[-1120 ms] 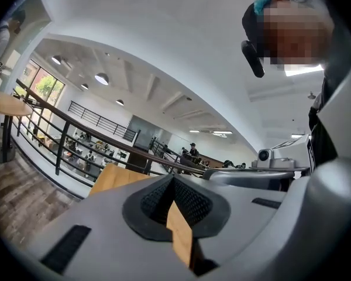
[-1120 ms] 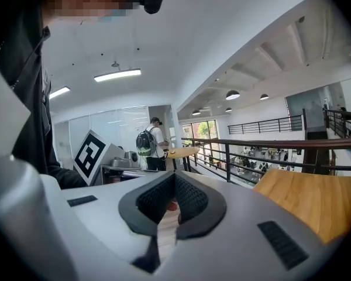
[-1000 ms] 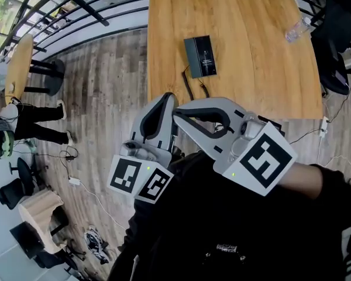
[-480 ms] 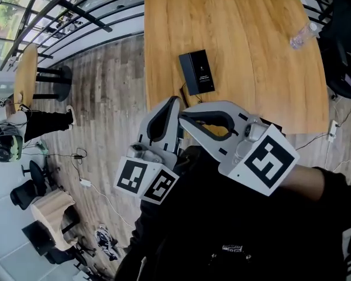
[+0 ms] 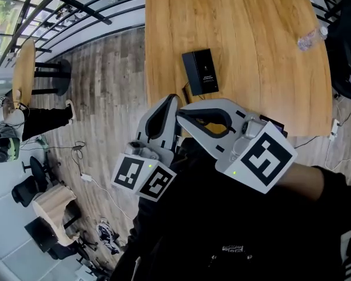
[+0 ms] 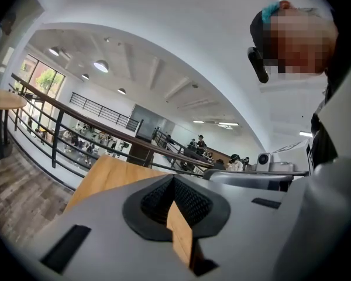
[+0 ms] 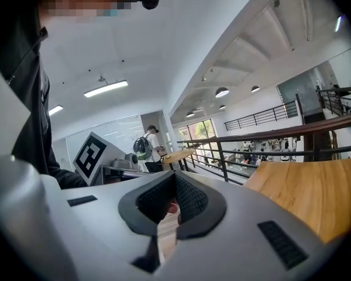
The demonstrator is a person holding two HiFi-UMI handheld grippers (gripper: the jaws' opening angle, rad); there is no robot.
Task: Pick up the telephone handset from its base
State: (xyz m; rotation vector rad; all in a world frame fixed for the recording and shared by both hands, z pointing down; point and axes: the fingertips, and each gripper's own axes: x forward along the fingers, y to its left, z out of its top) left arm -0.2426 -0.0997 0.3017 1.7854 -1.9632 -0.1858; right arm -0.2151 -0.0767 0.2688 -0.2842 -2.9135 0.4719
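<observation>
**Closing on the phone with both jaws shut**

Judged as the approach, with the pick not yet begun. Holding both tools close to the chest, tips crossed in front of the near end of the table [image 5: 251,34]. Carrying nothing in the left gripper [image 5: 170,99], shut tip to tip. Carrying nothing in the right gripper [image 5: 179,112] either, closed the same way.

Look for the telephone [image 5: 200,71] on the near-left part of the table, a little beyond the crossed tips. Dark and flat, lying close to the left edge, with its cord [image 5: 186,88] trailing back toward the near end. Too small here to separate handset from base, so settle that on the way in. Absent from both gripper views, pointed out over the table and the railing [image 7: 244,134] rather than down at it.

To do this well:
- Uncross the tools first and choose one for the pick.
- Spread its jaws wide before arriving, not above the phone at the last instant.
- Tip it downward, come in from over the handset, and set the pads across its narrow width near the middle, clear of the cord end.
- Close firmly, then lift straight up and slowly.
- Probably wise to rest the other gripper on the base, to stop it from being dragged along by the cord.
- Ignore the plastic bottle [image 5: 309,38], well apart at the far right.
</observation>
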